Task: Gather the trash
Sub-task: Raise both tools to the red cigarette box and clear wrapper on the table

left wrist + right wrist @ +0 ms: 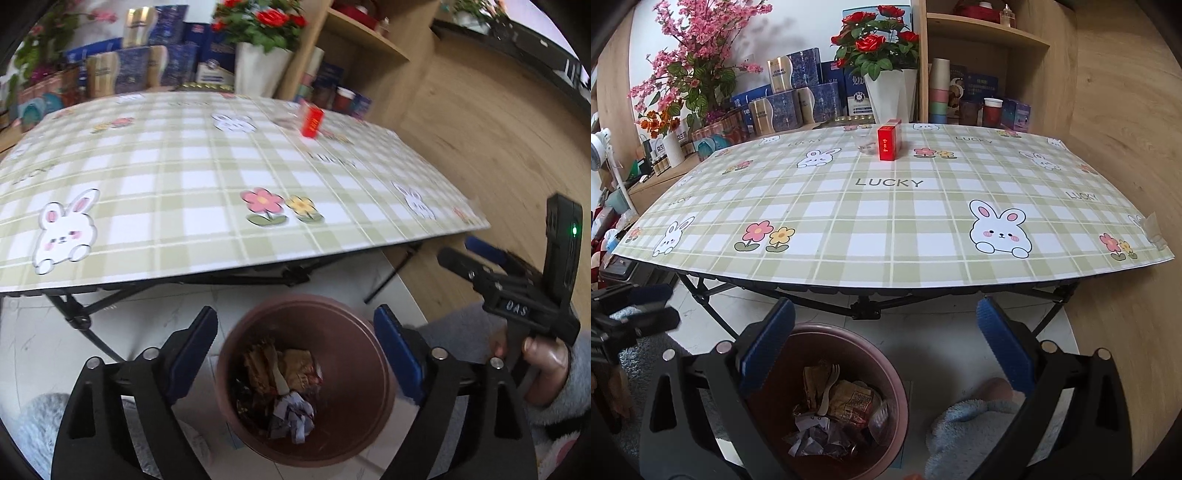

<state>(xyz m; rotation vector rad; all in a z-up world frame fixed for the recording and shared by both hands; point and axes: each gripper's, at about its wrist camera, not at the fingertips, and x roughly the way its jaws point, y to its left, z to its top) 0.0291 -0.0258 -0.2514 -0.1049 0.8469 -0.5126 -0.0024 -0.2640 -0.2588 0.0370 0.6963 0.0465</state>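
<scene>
Left gripper (295,350) hangs right over the bin (354,369), fingers (194,347) spread wide, nothing between them. Down in the bin lies the trash (280,384): crumpled wrappers, torn white paper, and from the right wrist view a pale plastic fork among it. The bin stands on the pale floor, just in front of the desk (184,177) and partly under its near edge.

Right gripper (886,354) hovers beside the left one, also just above the bin, fingers (1004,350) wide apart and empty. In the left wrist view a hand (543,362) in a grey fuzzy sleeve holds it. A fluffy blue slipper (967,424) shows on the floor right of the bin.

Up on the desk, the green checked cloth with rabbits and flowers is nearly bare. Far across it stands a red box (888,143), upright, with something clear and hard to make out just to its left.

Beyond the desk: blue gift boxes (798,103), a white vase of red roses (890,92), pink blossom at the left, wooden shelves (982,29) at the right.
</scene>
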